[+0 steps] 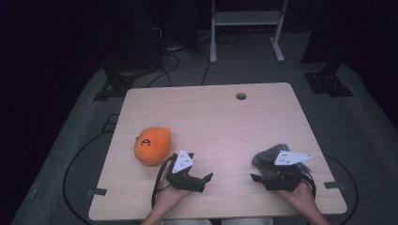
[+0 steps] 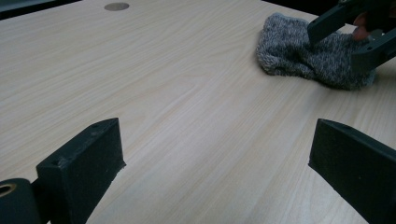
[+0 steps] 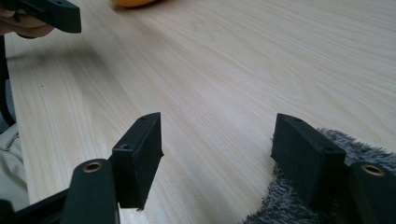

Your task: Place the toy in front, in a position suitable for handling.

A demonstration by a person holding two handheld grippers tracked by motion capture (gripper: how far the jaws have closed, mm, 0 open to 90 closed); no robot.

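Lying crumpled on the worktop's [image 1: 220,122] near right part, the grey knitted cloth [image 2: 306,53] sits against my right claw [image 3: 217,140], whose jaws stand wide with bare wood between them; one jaw rests at the cloth's fuzzy edge without pinching it. My left claw [image 2: 217,154] hovers near the front edge, jaws spread wide over bare wood, holding nothing. Just beside it, farther left, the orange plush toy [image 1: 151,145] rests on the worktop.
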